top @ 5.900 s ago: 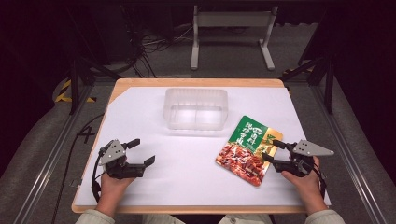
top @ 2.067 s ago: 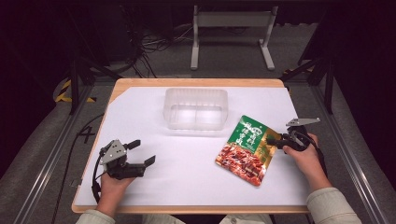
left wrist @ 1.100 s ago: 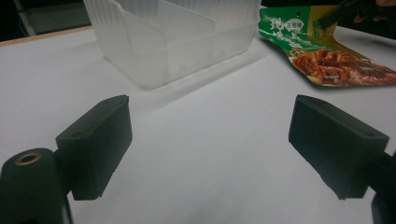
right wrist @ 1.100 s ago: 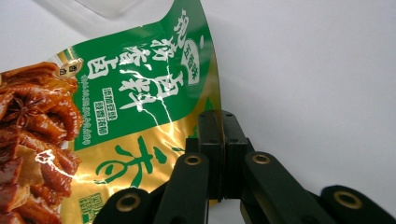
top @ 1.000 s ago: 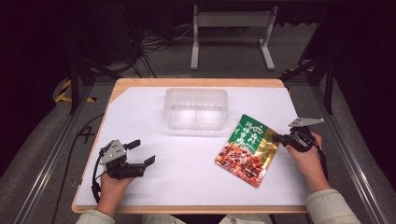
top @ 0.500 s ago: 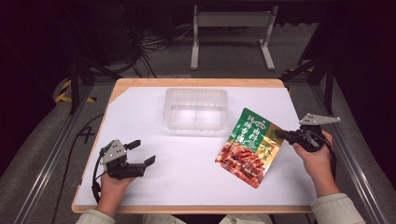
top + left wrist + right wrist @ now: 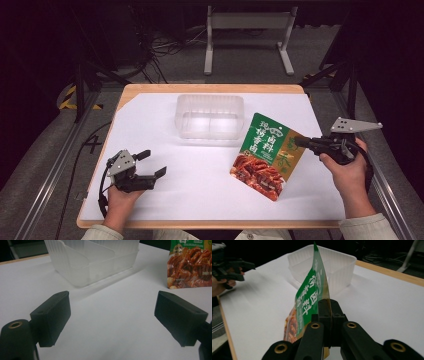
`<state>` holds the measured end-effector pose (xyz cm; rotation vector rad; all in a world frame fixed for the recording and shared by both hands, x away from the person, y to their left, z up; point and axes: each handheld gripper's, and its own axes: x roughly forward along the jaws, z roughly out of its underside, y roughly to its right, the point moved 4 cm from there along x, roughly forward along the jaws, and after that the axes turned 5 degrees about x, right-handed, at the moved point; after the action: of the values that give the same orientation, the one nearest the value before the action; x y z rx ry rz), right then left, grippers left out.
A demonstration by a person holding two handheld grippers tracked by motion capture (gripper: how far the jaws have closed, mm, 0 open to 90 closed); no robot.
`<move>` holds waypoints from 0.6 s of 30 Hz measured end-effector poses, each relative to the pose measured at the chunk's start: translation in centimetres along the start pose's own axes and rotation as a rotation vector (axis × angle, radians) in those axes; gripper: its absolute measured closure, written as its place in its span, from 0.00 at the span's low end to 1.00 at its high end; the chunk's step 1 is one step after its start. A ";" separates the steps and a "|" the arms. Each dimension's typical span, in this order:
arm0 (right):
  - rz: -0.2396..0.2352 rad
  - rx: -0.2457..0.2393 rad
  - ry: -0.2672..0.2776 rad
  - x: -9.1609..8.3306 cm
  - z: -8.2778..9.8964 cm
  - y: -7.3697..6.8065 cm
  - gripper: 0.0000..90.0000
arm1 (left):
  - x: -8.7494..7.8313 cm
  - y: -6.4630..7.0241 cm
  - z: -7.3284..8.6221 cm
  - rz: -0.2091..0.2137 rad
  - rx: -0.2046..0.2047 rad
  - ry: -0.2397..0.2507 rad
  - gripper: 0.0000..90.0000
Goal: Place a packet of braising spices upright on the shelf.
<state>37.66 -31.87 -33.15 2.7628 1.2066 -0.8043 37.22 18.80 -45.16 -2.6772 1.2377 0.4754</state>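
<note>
**Right gripper clamped on sauce pouch, left gripper idle**

The right gripper (image 7: 300,142) had its two black jaws pressed together on the right edge of the green and red printed foil sauce pouch (image 7: 265,155). In the right gripper view the jaws (image 7: 328,307) met with only the pouch's thin edge between them, and the pouch (image 7: 312,295) stood on edge ahead of the fingertips, tilted, its lower corner toward the white paper-covered table (image 7: 150,120). The clear ribbed plastic rectangular tub (image 7: 210,116) sat beyond the pouch's far tip, open side up, near but apart from it; a divider wall showed inside it in the left gripper view (image 7: 92,260).

The left gripper (image 7: 150,165) rested low over the table in the person's left hand (image 7: 120,197), jaws wide apart with nothing between them. Past its fingertips lay bare white surface, then the tub ahead and to the left, and the pouch's red lower part (image 7: 190,270) ahead and to the right.
</note>
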 end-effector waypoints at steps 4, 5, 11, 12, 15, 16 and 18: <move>-0.041 -0.008 0.016 -0.4 -0.5 -1.0 1.00 | 0.0 0.0 0.0 -0.003 0.002 0.001 0.16; -0.055 -0.008 0.024 -0.5 -0.7 -1.3 1.00 | 0.0 0.0 0.0 0.000 0.000 0.001 0.16; -0.102 -0.038 0.046 -1.0 -1.6 -2.7 1.00 | 0.0 0.1 0.0 0.002 -0.002 0.000 0.16; -0.106 -0.044 0.047 -1.1 -1.7 -2.9 1.00 | 0.0 0.0 0.0 0.002 0.002 0.001 0.16; -0.114 -0.056 0.055 -1.2 -2.2 -3.4 1.00 | 0.0 0.0 0.0 0.003 0.003 0.001 0.16; -0.118 -0.056 0.058 -1.2 -2.3 -3.4 1.00 | 0.0 0.0 0.0 0.003 0.003 0.001 0.16; -0.116 -0.052 0.071 -1.3 -2.6 -3.4 1.00 | 0.0 0.0 0.0 0.003 0.004 0.000 0.16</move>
<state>35.77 -29.81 -29.66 2.7228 1.3898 -0.6776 37.19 18.77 -45.15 -2.6727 1.2411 0.4726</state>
